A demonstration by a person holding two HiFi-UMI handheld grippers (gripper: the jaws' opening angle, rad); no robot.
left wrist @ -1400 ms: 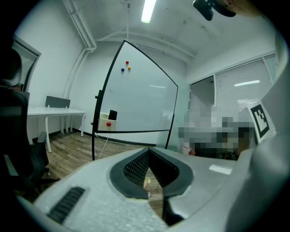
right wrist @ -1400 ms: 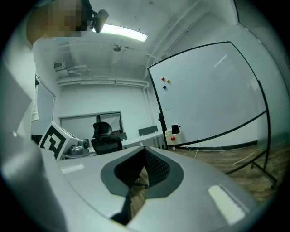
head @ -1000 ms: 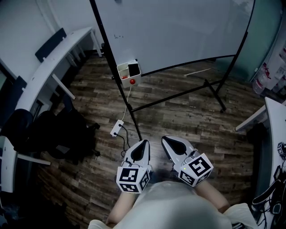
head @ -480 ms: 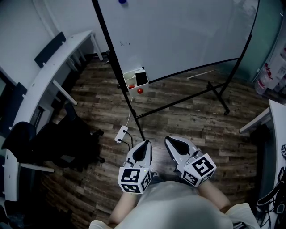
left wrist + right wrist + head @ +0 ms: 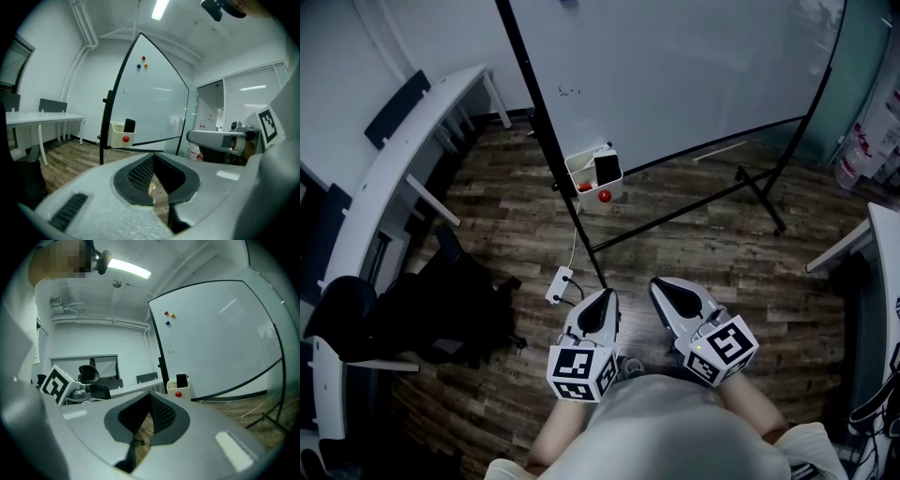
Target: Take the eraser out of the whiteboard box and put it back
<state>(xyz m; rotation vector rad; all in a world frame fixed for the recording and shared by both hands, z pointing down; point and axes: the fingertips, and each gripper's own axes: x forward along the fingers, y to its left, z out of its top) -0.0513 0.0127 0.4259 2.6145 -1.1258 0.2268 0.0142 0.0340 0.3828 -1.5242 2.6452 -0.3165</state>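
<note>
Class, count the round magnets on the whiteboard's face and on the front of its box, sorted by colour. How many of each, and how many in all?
Red: 2, the board magnet and the box magnet
Orange magnet: 1
Blue magnet: 1
Total: 4

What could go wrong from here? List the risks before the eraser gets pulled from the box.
1. The left gripper and right gripper are both shut and empty. If neither opens in time, it may bump the eraser or tip the box instead of gripping.
2. The power strip and its cable lie on the floor beside the whiteboard stand, between the person and the box. That is likely a trip or snag hazard.
</note>
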